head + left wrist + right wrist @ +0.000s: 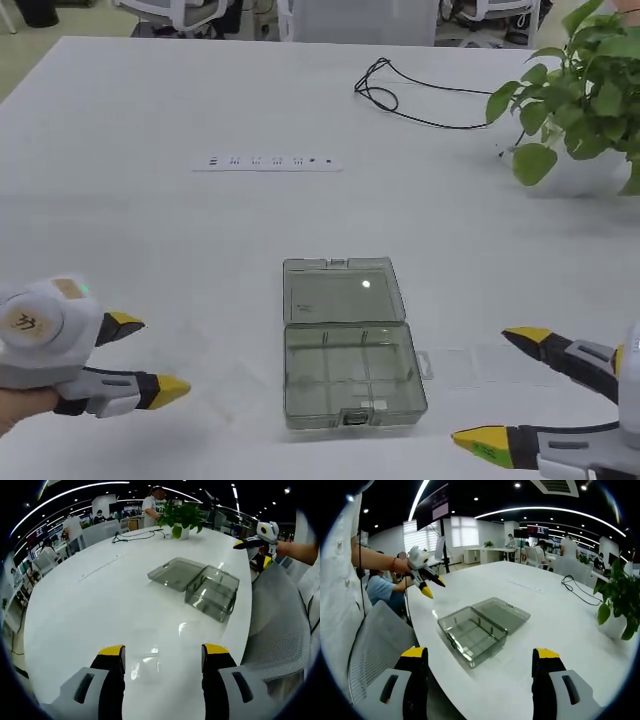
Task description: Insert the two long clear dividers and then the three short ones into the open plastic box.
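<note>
White table (150, 220) up front, with the open box (350, 372) near its edge and dividers (362, 360) standing inside. Left gripper (160, 355) and right gripper (480, 386) flank it, jaws wide and empty.

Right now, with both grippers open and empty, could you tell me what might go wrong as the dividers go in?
1. The clear divider lying flat to the right of the box barely shows against the white table; the right gripper may miss it or slip on it.
2. The box sits near the table edge with neither gripper holding it; a push could slide it.
</note>
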`<action>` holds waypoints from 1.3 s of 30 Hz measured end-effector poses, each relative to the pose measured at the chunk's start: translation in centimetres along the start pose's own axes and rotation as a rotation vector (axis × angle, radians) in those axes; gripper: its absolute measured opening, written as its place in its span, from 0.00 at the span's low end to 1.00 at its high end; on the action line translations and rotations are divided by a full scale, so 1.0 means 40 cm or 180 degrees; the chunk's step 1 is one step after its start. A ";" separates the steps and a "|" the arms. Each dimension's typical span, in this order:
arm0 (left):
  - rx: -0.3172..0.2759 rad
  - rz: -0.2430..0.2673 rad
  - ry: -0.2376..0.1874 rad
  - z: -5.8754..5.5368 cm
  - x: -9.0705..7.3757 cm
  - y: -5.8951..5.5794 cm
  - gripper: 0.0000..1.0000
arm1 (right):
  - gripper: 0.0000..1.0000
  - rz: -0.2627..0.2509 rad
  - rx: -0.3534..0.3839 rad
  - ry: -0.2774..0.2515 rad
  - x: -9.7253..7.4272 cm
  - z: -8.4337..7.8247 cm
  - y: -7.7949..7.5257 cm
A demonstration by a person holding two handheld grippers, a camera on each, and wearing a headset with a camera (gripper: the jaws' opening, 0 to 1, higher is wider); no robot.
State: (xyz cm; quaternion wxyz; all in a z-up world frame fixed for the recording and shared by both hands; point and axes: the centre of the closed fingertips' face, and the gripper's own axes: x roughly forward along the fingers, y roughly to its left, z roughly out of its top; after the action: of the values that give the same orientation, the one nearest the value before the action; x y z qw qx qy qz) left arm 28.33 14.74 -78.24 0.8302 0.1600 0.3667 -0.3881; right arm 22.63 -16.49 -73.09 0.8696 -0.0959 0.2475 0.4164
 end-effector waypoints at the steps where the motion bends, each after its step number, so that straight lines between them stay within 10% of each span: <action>1: -0.0006 0.0009 0.0064 -0.009 0.003 0.006 0.59 | 0.86 0.0000 0.0000 0.0000 0.001 0.000 -0.001; 21: -0.0228 0.0085 0.0847 -0.125 0.064 0.067 0.45 | 0.85 0.0011 0.0038 -0.0006 0.012 0.001 -0.003; 39: -0.0181 0.0191 0.1102 -0.136 0.084 0.068 0.35 | 0.85 0.0008 0.0073 -0.0028 0.018 0.003 0.000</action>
State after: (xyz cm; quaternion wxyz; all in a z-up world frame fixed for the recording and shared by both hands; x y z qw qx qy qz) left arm 29.21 17.75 -84.44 0.7701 0.2117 0.5101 -0.3193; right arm 23.04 -15.96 -73.34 0.8712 -0.0837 0.2486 0.4150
